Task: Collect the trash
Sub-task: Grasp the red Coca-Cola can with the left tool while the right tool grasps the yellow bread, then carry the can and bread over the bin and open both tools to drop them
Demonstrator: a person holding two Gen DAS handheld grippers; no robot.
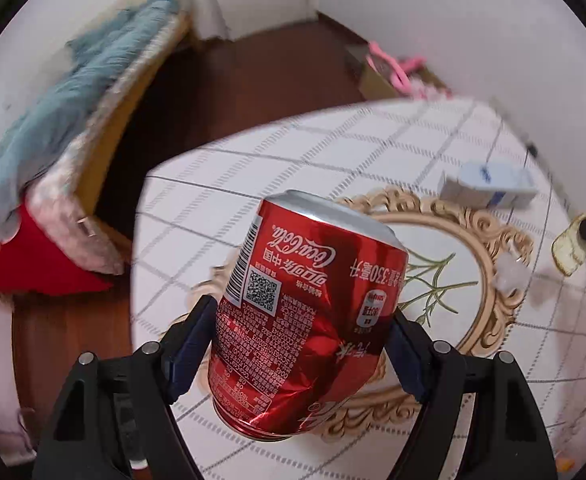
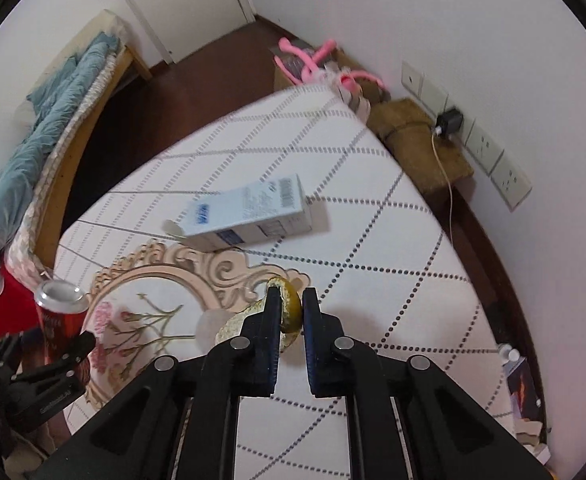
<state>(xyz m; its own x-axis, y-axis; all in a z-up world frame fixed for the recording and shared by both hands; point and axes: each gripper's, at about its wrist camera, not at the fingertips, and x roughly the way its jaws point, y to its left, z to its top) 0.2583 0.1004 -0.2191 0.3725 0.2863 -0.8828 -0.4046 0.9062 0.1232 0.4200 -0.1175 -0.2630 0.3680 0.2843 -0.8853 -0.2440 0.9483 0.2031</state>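
A dented red can (image 1: 305, 316) sits clamped between the two blue-padded fingers of the left hand-held gripper (image 1: 301, 344), raised above a tabletop (image 1: 293, 152) covered in a white grid-pattern cloth. The can points away from the camera, its silver end farthest off and its printing upside down in the left wrist view. Beneath it lies a mat (image 1: 481, 224) with an ornate beige scroll border and a printed sprig.

The right hand-held gripper (image 2: 291, 310) is closed on a yellow-green peel (image 2: 291, 308), pinched between its fingertips over the edge of the mat (image 2: 181, 260). In the right wrist view the can (image 2: 59, 316) and the left hand-held gripper (image 2: 67, 356) show at the left edge.

A white and blue carton (image 2: 249, 212) lies on its side on the cloth beyond the mat, apart from both grippers. A small pale, translucent scrap (image 1: 511, 272) rests on the mat's border; what it is cannot be told.

A bed (image 2: 53, 92) with a blue quilt stands to the left, across a dark wood floor (image 1: 253, 80).
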